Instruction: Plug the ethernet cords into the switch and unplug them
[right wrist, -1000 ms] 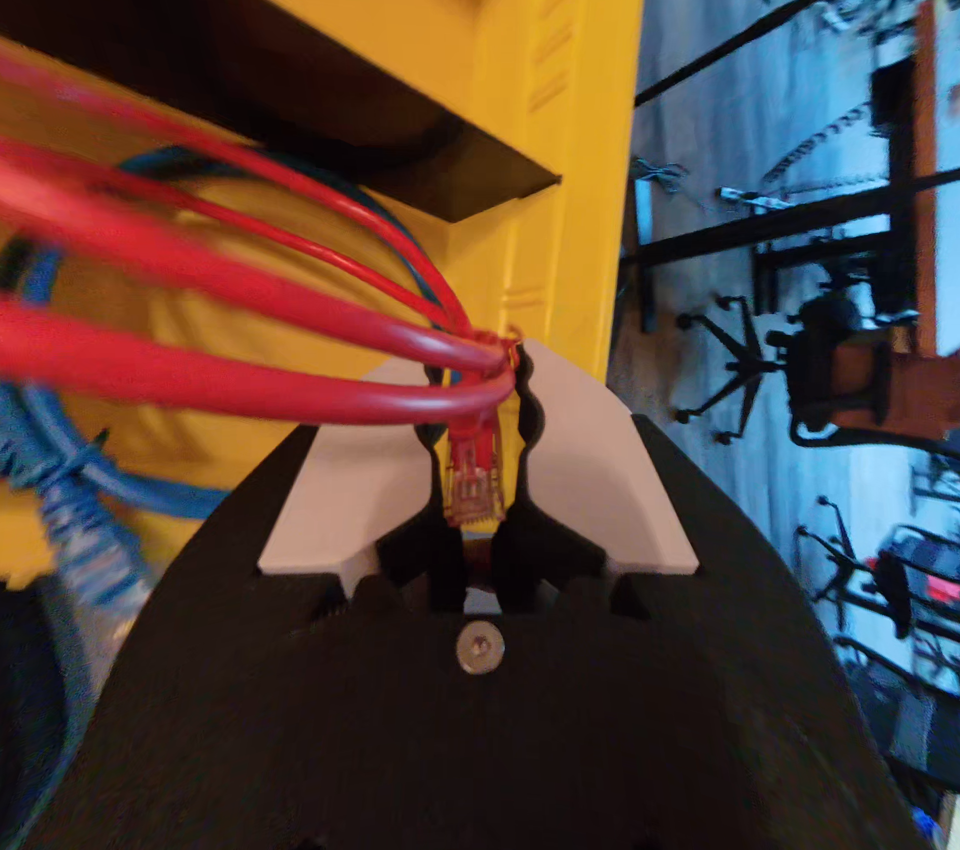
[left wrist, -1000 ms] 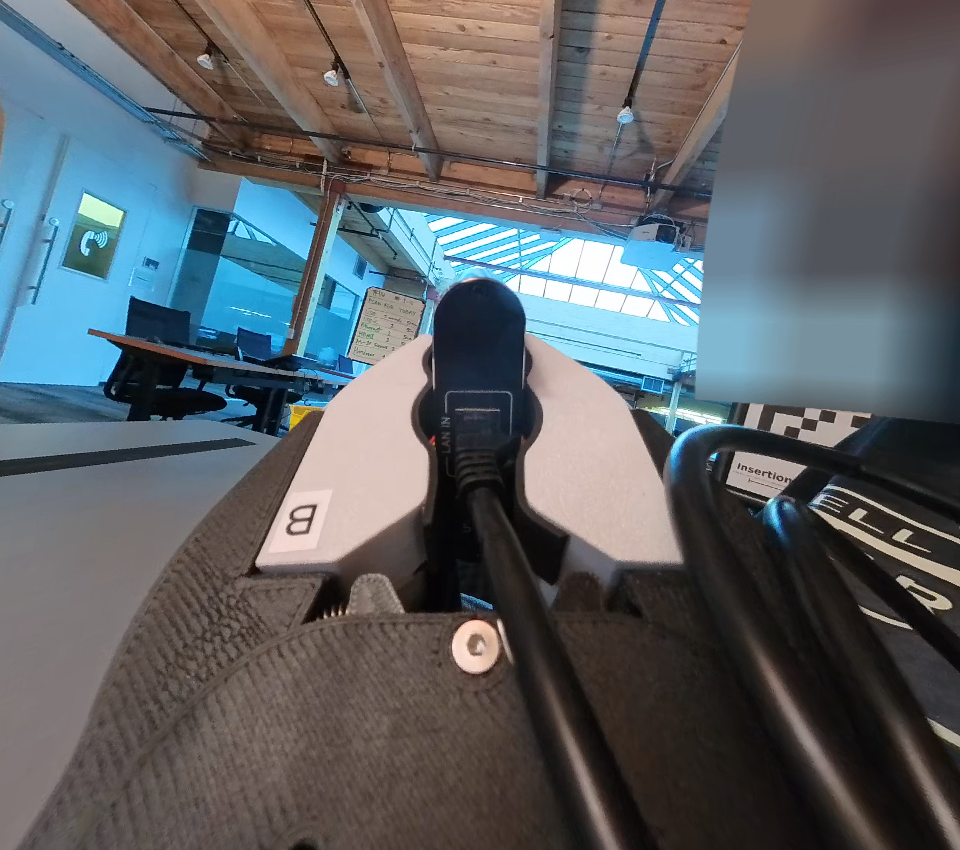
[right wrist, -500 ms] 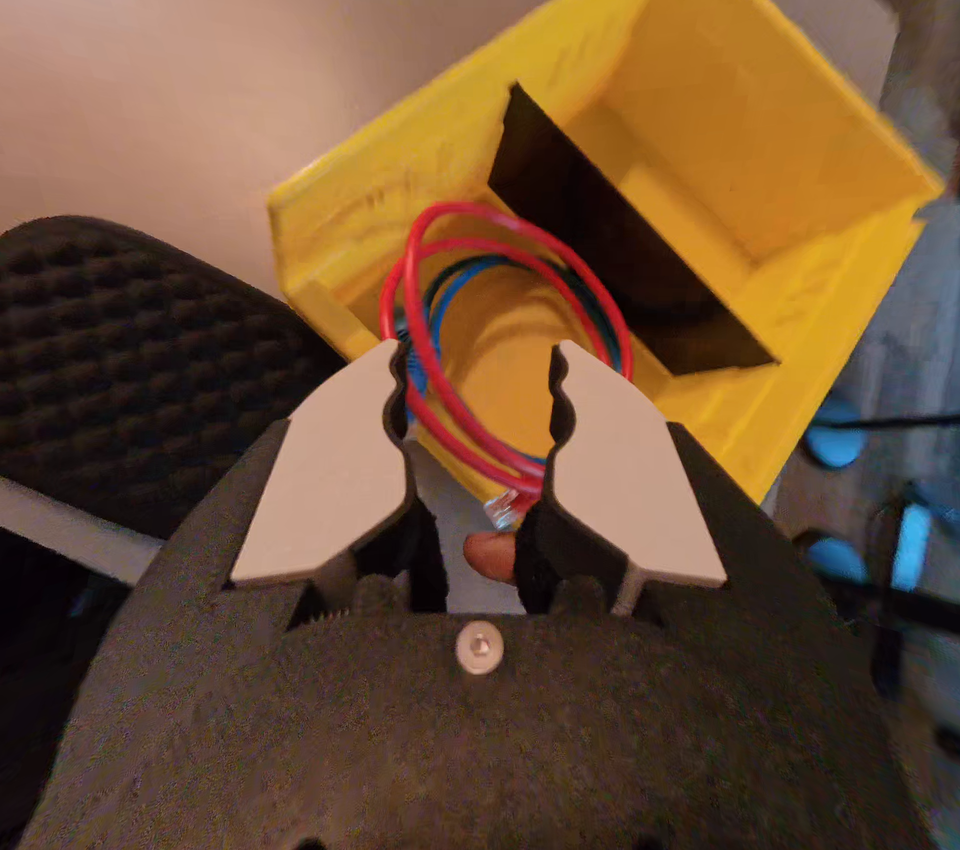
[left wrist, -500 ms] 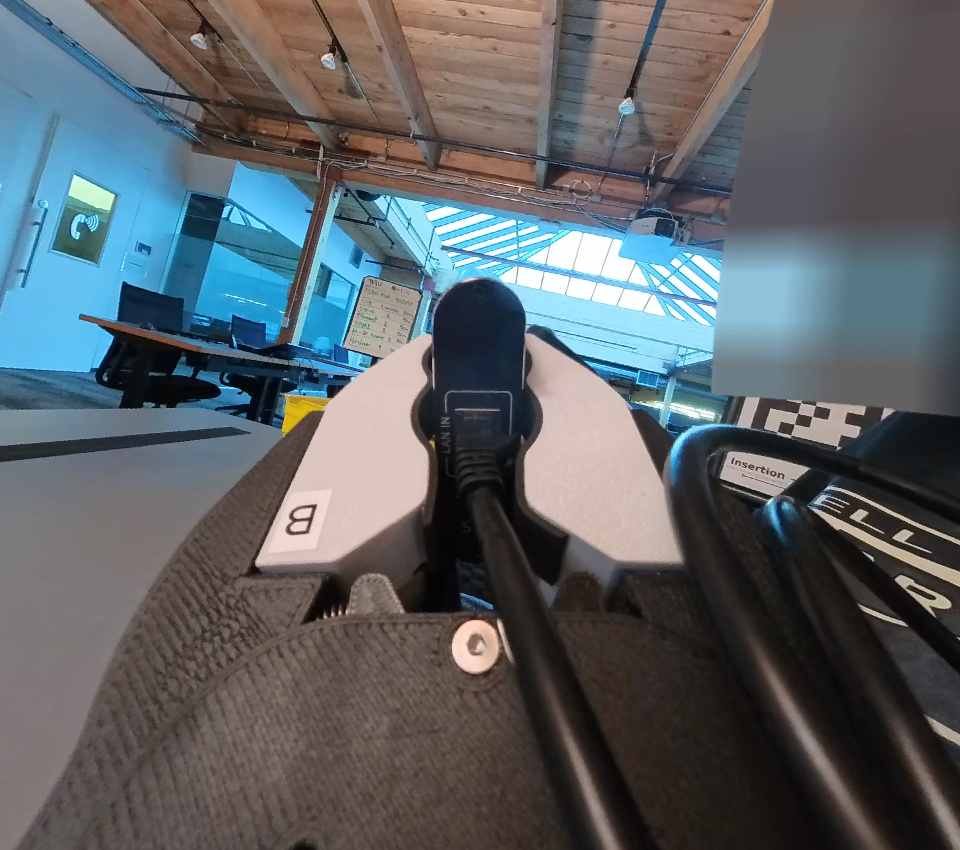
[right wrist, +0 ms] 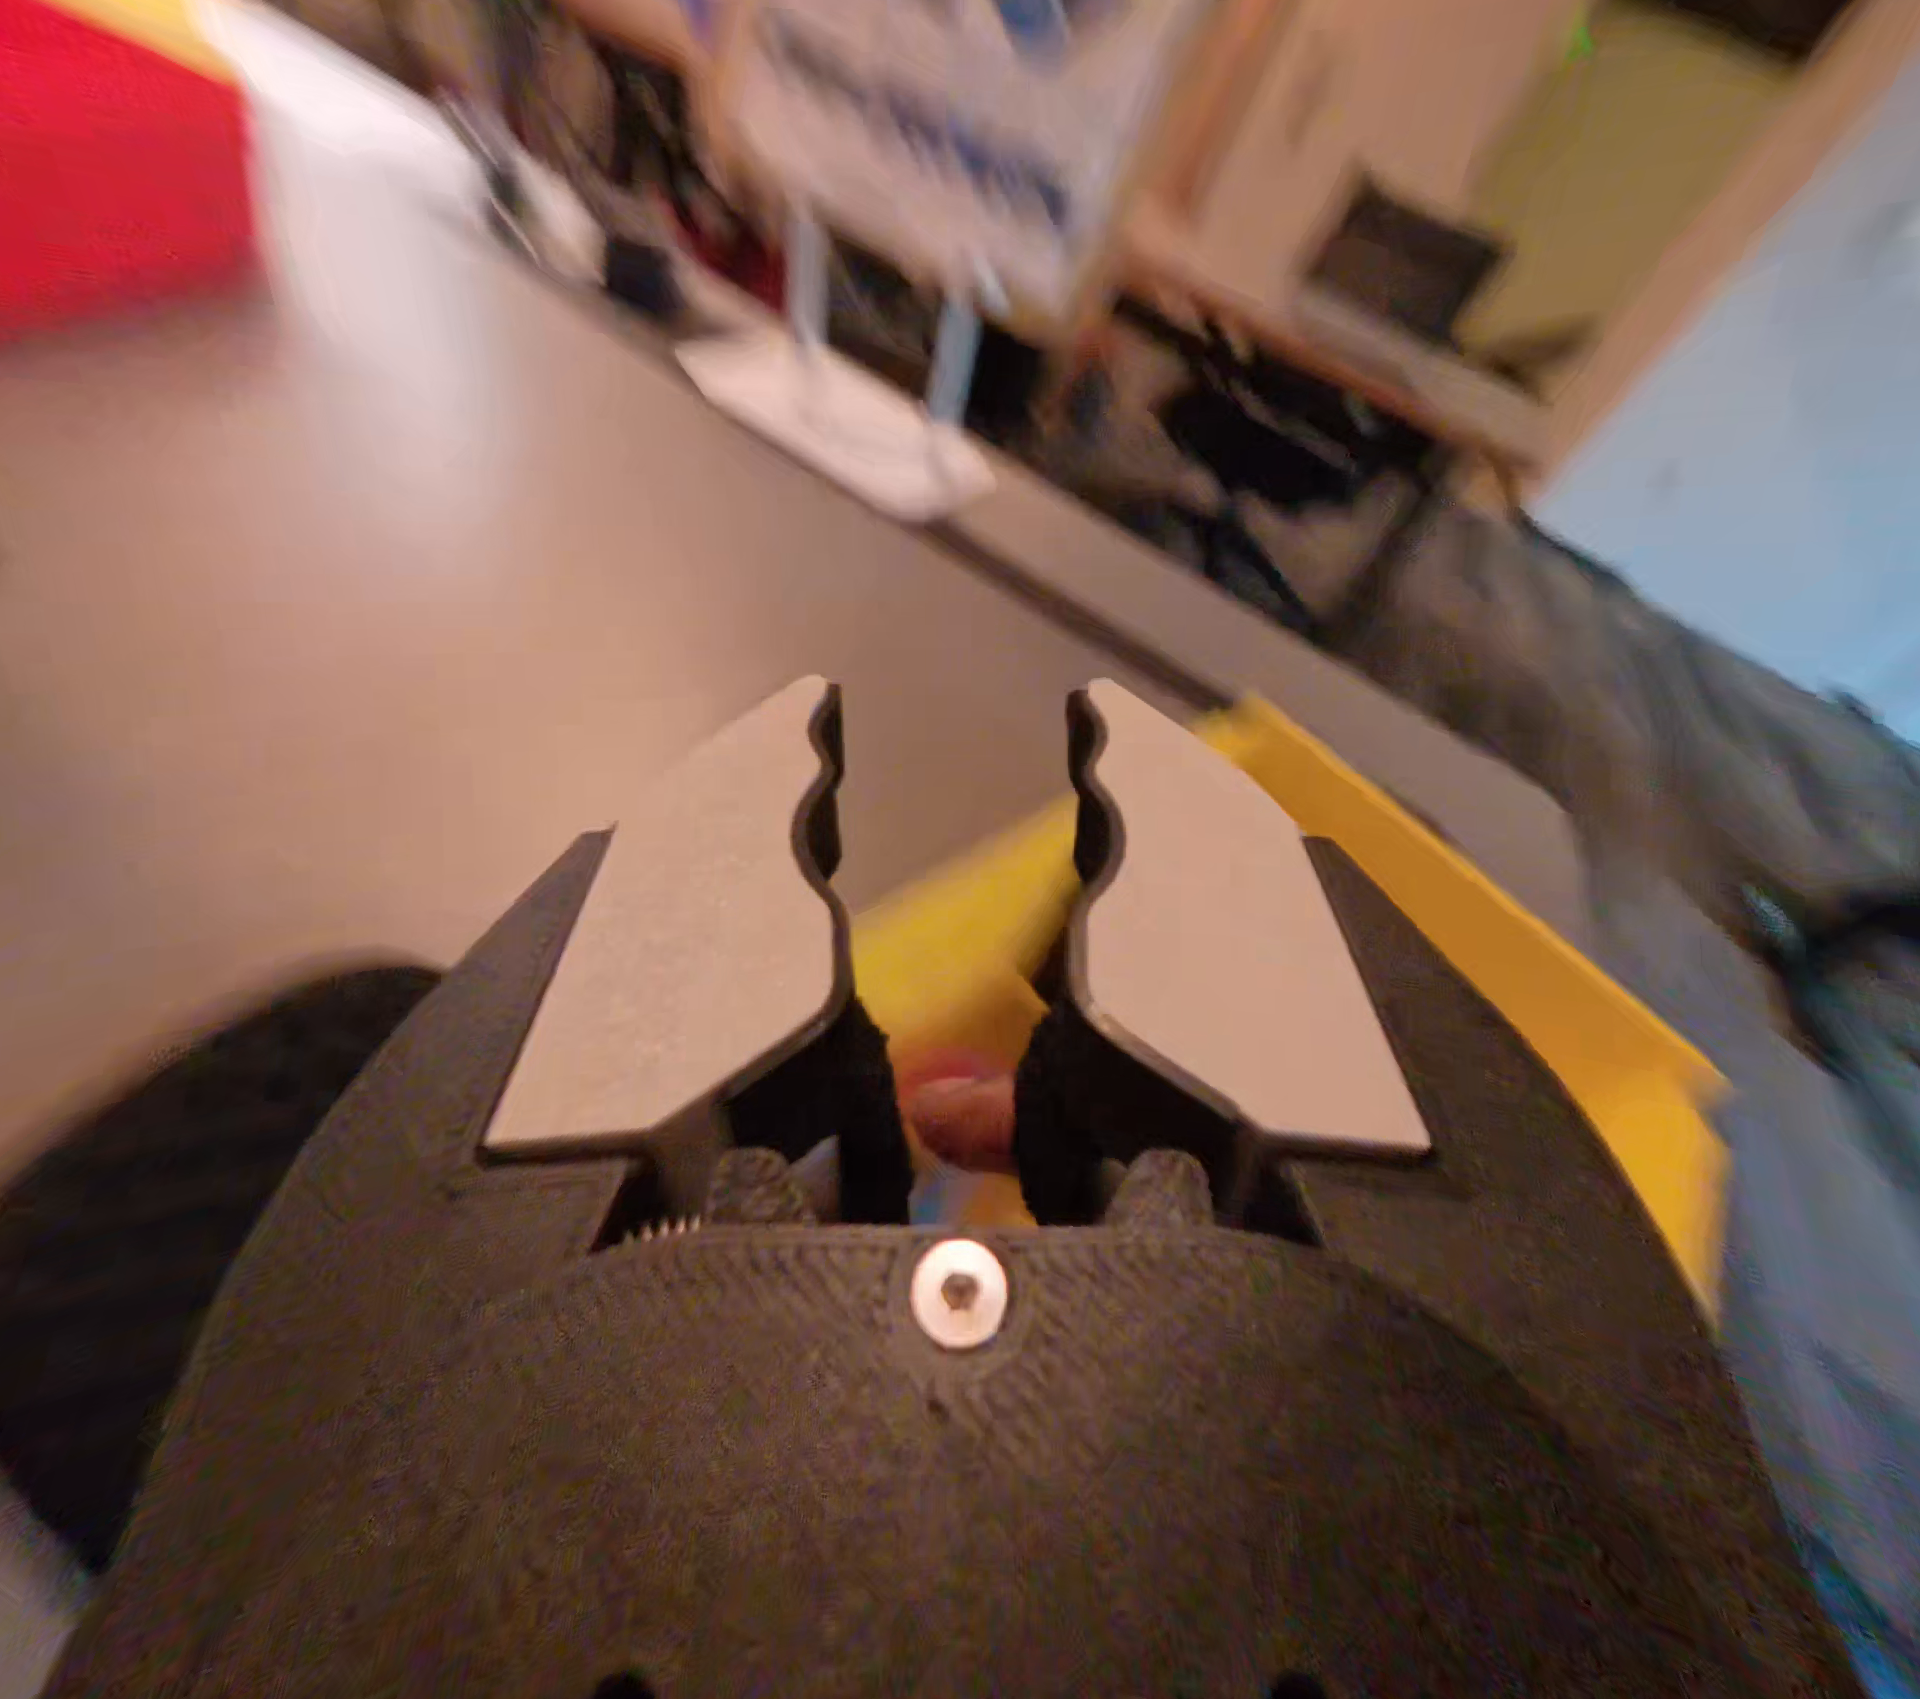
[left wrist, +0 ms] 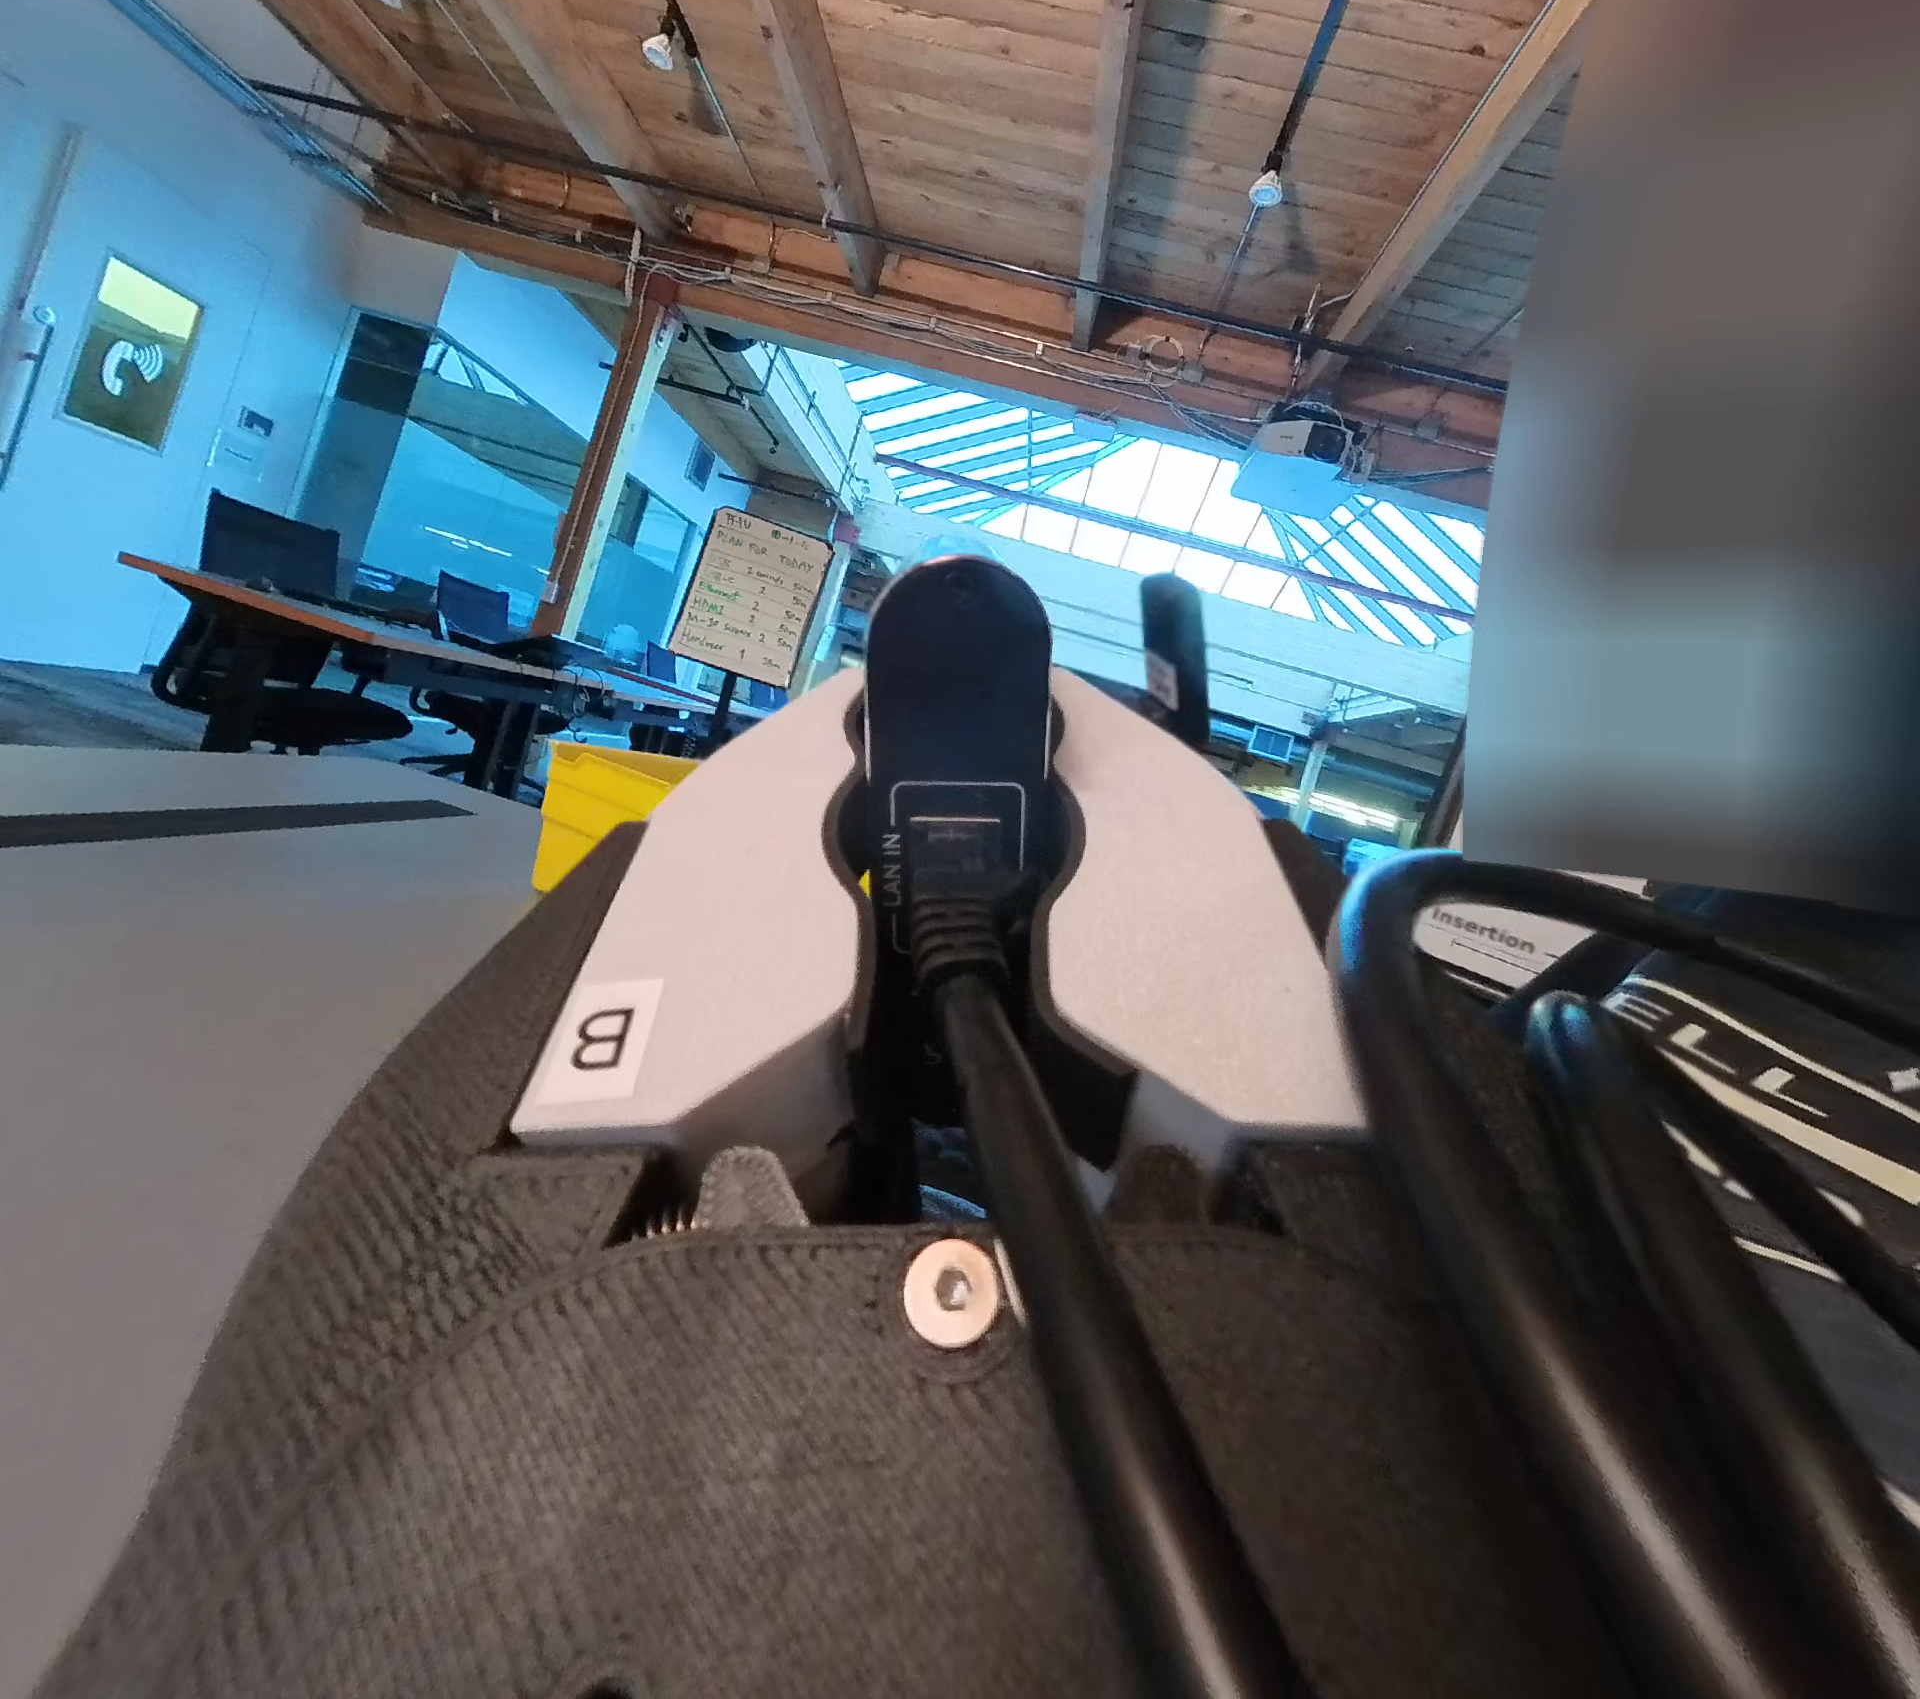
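Observation:
My left gripper (left wrist: 956, 699) is shut on a black switch (left wrist: 956, 662), held upright between the grey fingers. A black ethernet cord (left wrist: 1039, 1182) is plugged into its port and runs back toward the camera. My right gripper (right wrist: 951, 714) is open and empty, with the jaws well apart. It hovers over the grey table (right wrist: 416, 610) with the yellow bin (right wrist: 1455, 922) just beneath and behind its fingers. The right wrist view is blurred with motion. No red or blue cords show in it.
The yellow bin also shows in the left wrist view (left wrist: 597, 792) behind my left fingers. Looped black cables (left wrist: 1455, 1130) lie to the right on a black mat (left wrist: 1766, 1130). A red block (right wrist: 104, 174) sits far left on the table. Desks and chairs stand beyond. The grippers' ends are close to 30 centimeters from one another.
My right gripper opened and let go of the red cord in the yellow bin, then swung up and away. My left gripper kept its hold and barely moved.

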`<state>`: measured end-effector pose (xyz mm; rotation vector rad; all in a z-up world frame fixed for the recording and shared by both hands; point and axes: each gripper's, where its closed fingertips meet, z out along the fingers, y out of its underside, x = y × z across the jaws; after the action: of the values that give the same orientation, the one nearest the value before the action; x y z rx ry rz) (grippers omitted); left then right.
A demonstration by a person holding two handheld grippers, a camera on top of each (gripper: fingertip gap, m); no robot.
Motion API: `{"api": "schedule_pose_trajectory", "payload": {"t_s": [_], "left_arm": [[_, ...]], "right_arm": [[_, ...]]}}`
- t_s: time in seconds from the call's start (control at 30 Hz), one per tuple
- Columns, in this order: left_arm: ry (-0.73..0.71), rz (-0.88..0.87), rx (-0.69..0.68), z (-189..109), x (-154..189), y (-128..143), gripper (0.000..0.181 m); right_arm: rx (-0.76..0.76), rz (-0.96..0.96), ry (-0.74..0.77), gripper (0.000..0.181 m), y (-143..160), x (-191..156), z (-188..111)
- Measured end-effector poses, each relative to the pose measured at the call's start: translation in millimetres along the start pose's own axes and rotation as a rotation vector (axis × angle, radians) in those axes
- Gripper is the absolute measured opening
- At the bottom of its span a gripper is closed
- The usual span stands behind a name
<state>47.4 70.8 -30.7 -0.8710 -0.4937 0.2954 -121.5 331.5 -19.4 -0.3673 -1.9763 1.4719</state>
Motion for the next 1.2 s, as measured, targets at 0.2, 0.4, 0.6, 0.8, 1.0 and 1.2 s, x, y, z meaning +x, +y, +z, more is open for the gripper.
{"api": "schedule_pose_trajectory", "payload": {"t_s": [0.2,0.4,0.6,0.8,1.0,1.2], "left_arm": [[0.0,-0.03,-0.214,6.8,-1.4,34.4,0.026],[-0.069,0.178,-0.636,0.1,-10.4,99.5,0.026],[0.022,0.225,-0.759,-4.2,3.3,122.1,0.026],[0.047,0.23,-0.758,-3.3,7.7,124.3,0.027],[0.012,0.067,-0.49,11.6,6.7,84.4,0.063],[0.046,-0.074,-0.323,17.6,13.4,65.5,0.057]], "right_arm": [[0.421,0.175,-0.641,0.052,-102.3,-133.4,-4.5],[0.059,-0.002,-0.929,0.049,-57.8,-248.1,38.9],[-0.056,0.048,-1.082,0.036,-28.7,-287.1,58.2],[0.023,0.02,-1.108,0.024,-26.1,-297.8,64.8],[0.412,0.381,-1.102,0.023,-80.0,-275.6,64.9],[0.668,0.694,-1.004,0.022,-104.2,-253.7,67.8]]}}
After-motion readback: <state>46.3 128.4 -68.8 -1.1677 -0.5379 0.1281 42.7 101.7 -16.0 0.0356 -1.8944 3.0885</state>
